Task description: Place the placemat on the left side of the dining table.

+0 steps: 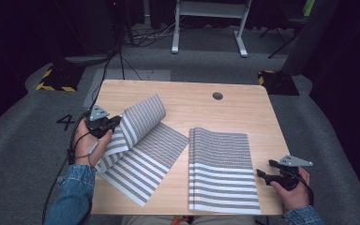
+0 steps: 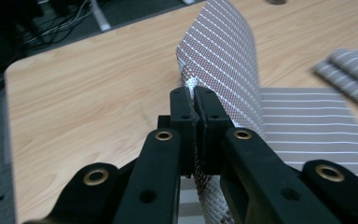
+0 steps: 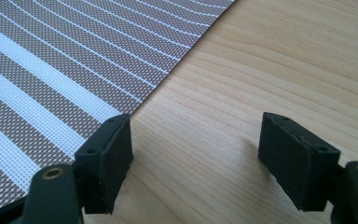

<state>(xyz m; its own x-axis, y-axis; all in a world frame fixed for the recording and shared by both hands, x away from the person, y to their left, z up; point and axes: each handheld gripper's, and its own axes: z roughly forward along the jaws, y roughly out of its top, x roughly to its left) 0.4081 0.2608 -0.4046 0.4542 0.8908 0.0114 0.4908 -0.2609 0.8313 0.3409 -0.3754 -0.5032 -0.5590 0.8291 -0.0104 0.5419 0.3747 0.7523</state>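
- The left gripper (image 1: 114, 123) is clamped on the corner of a striped woven placemat (image 1: 143, 150) near the tabletop's (image 1: 187, 96) left edge; that corner is lifted and curls over.
- The mat looks light and pliable, yet springy enough to hold a curve; a pinch at a corner or edge suits it.
- A stack of mats (image 1: 221, 169) lies toward the right front.
- The right gripper (image 1: 268, 176), jaws apart and empty, hovers just beside the stack's right edge.
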